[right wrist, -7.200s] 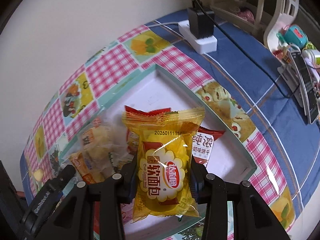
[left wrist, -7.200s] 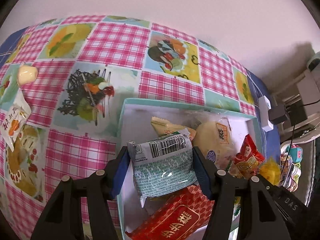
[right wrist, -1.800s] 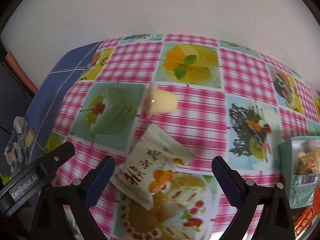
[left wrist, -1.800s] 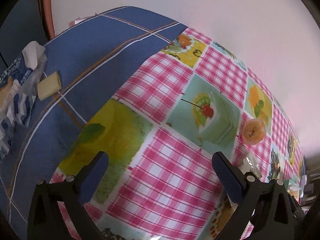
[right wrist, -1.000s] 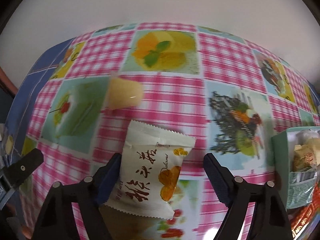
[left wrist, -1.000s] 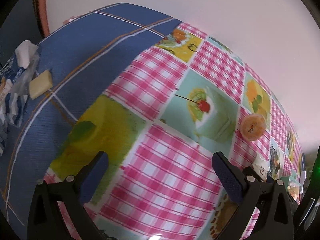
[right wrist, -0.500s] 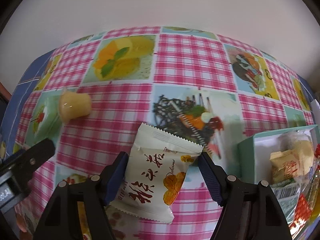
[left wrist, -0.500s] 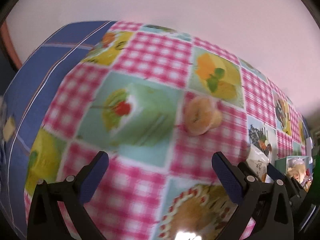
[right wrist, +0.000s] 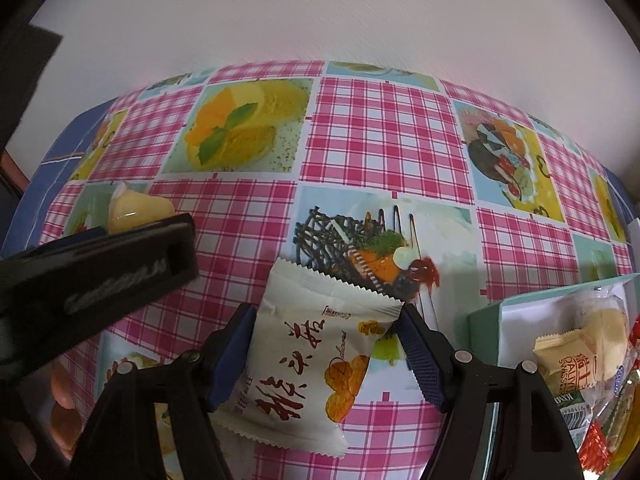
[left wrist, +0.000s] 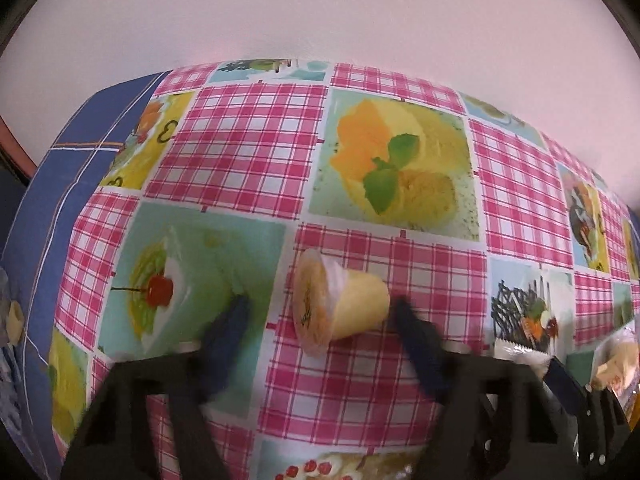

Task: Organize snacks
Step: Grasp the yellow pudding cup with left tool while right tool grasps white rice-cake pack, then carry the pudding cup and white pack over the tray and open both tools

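Snacks differed: the soft, light white packet (right wrist: 308, 364) was pinched at its sides by the right gripper (right wrist: 326, 354). The left gripper (left wrist: 320, 316) was spread around a small, slippery jelly cup (left wrist: 340, 306).

Both fisheye views are evenly and fairly brightly lit, with a soft pinkish cast on the white wall (left wrist: 320, 8) and no harsh glare. Shadows are faint; a soft one lies under the jelly cup (left wrist: 340, 304). Strong barrel distortion bulges the checked tablecloth (right wrist: 384, 132) into a dome, and black vignette fills the corners. In the left wrist view the left gripper's fingers (left wrist: 228, 332) are smeared by motion blur, while the cloth beyond the cup stays fairly sharp. In the right wrist view the white snack packet (right wrist: 312, 364) is crisp; the black gripper body (right wrist: 96, 276) left of it is blurred.
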### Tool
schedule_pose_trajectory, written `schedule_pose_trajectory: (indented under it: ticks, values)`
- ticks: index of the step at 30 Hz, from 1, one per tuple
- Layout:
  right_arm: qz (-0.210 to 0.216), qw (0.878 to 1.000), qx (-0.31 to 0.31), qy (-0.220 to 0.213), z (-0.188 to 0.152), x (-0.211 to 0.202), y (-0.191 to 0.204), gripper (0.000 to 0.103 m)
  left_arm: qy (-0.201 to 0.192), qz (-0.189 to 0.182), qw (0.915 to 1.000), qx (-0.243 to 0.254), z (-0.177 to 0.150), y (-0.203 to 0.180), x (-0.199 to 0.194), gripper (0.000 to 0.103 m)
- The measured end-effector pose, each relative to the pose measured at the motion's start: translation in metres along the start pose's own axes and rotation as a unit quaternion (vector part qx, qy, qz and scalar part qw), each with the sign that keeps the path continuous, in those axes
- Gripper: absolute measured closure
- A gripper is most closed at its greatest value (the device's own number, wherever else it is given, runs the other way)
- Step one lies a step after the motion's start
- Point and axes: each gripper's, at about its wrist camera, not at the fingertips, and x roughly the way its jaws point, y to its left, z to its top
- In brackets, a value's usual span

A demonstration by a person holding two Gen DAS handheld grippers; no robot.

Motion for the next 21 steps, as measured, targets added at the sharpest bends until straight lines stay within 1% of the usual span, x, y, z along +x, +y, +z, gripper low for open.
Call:
schedule_pose_trajectory:
  ticks: [1,2,3,6,7,9,11,16,19,21]
  values:
    - [0.000,1.000,0.000,0.000,0.000,0.000,0.000,0.029,-0.003,0.006,1.0000,0.001,0.002,-0.001,0.000,0.056]
    - [-0.001,1.000,0.001,0.002,0.000,0.000,0.000,0.029,-0.002,0.007,1.0000,-0.002,0.002,-0.001,-0.001,0.057]
    - [-0.002,1.000,0.004,0.003,-0.004,-0.005,0.003,0.029,0.001,0.006,1.0000,-0.005,0.002,-0.001,0.000,0.058]
    - [-0.004,1.000,0.006,0.008,-0.010,-0.012,0.005,0.033,0.008,0.007,0.9998,-0.015,0.000,0.003,-0.002,0.058]
    - [-0.003,1.000,0.008,0.010,-0.012,-0.014,0.005,0.037,0.009,0.007,0.9998,-0.017,-0.003,0.004,-0.003,0.058]
    - [-0.004,1.000,0.007,0.013,-0.015,-0.017,0.006,0.041,0.014,0.004,0.9995,-0.026,-0.010,0.006,-0.007,0.058]
    - [0.000,1.000,0.005,0.017,-0.020,-0.020,0.006,0.047,0.018,-0.003,0.9990,-0.040,-0.019,0.009,-0.012,0.058]
    - [0.009,0.999,0.012,0.030,-0.039,-0.030,0.005,0.049,0.029,-0.017,0.9960,-0.083,-0.040,0.018,-0.026,0.061]
    - [0.022,0.999,0.016,0.030,-0.056,-0.038,0.004,0.049,0.029,-0.020,0.9940,-0.104,-0.054,0.023,-0.038,0.064]
    - [0.024,0.999,0.013,0.035,-0.067,-0.043,0.004,0.049,0.028,-0.026,0.9929,-0.113,-0.060,0.025,-0.044,0.065]
